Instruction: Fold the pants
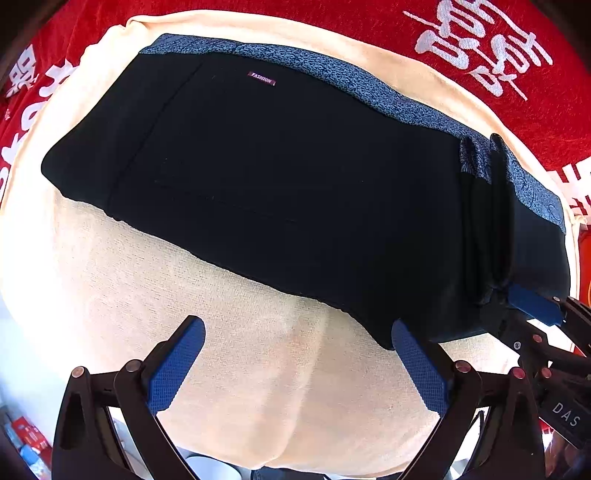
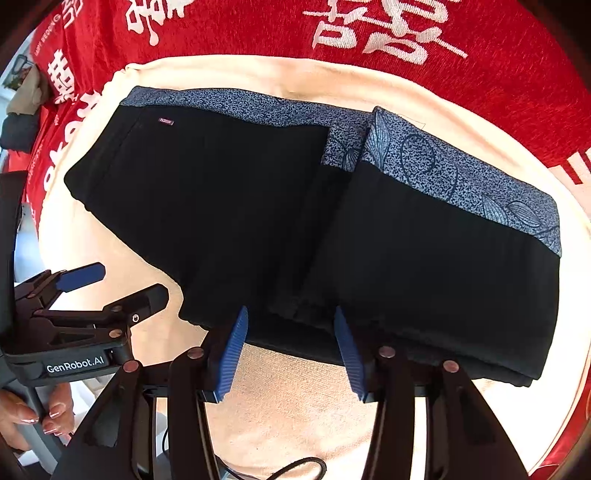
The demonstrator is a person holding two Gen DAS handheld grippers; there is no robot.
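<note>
Black pants (image 1: 280,177) with a blue patterned waistband (image 1: 354,88) lie folded on a cream towel (image 1: 221,332). They also show in the right wrist view (image 2: 229,221), with a folded-over part at the right (image 2: 443,266). My left gripper (image 1: 295,336) is open and empty, over the towel at the pants' near edge. My right gripper (image 2: 290,317) is open, its blue fingertips at the near edge of the pants beside the fold. The right gripper shows at the right edge of the left view (image 1: 539,306); the left gripper shows at the left of the right view (image 2: 110,280).
A red cloth with white characters (image 2: 369,33) covers the surface under the towel (image 2: 295,406). A hand with painted nails (image 2: 33,410) holds the left gripper's handle. Small boxes (image 1: 26,435) lie at the lower left.
</note>
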